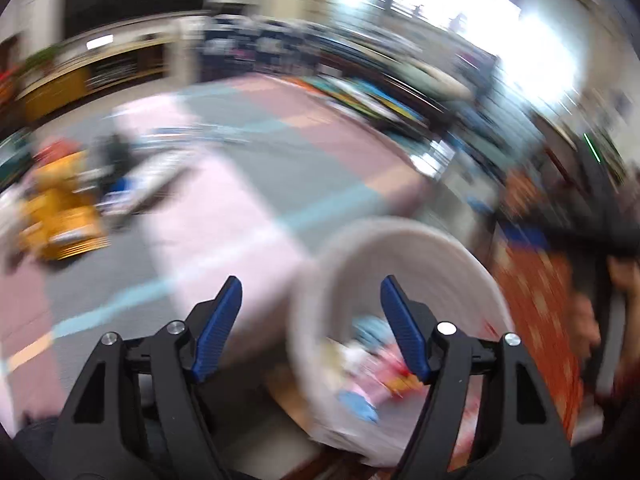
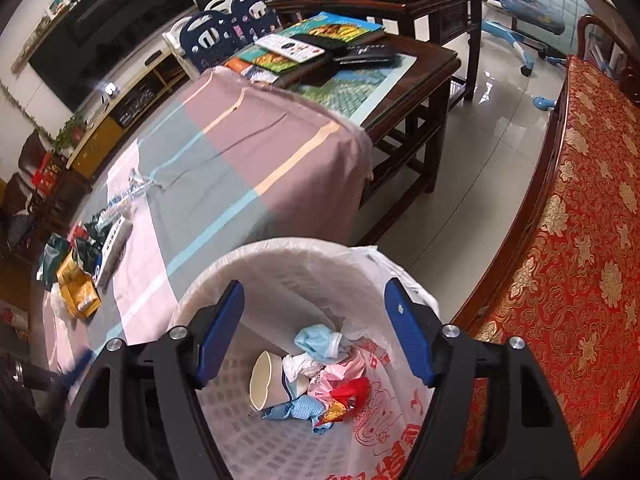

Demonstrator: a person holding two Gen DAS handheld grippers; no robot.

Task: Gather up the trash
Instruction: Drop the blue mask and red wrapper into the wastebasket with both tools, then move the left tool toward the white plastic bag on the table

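Observation:
A white trash basket (image 2: 224, 272) lined with a plastic bag stands beside the cloth-covered table (image 2: 224, 168). It holds a paper cup (image 2: 264, 380), blue masks, crumpled paper and red wrappers. My right gripper (image 2: 314, 292) is open and empty, held above the basket. A pile of trash (image 2: 86, 252) lies on the table's left end: an orange box, dark wrappers and a long package. The left wrist view is heavily blurred. There my left gripper (image 1: 310, 290) is open and empty, over the basket's (image 1: 400, 240) left rim and the table edge. The trash pile (image 1: 64, 208) shows at the left.
A dark wooden table (image 2: 420, 76) with books and remotes stands behind the cloth-covered table. A red and gold patterned sofa (image 2: 580, 220) is at the right. Tiled floor (image 2: 480, 152) lies between them. A TV (image 2: 104, 20) and low cabinet are at the far left.

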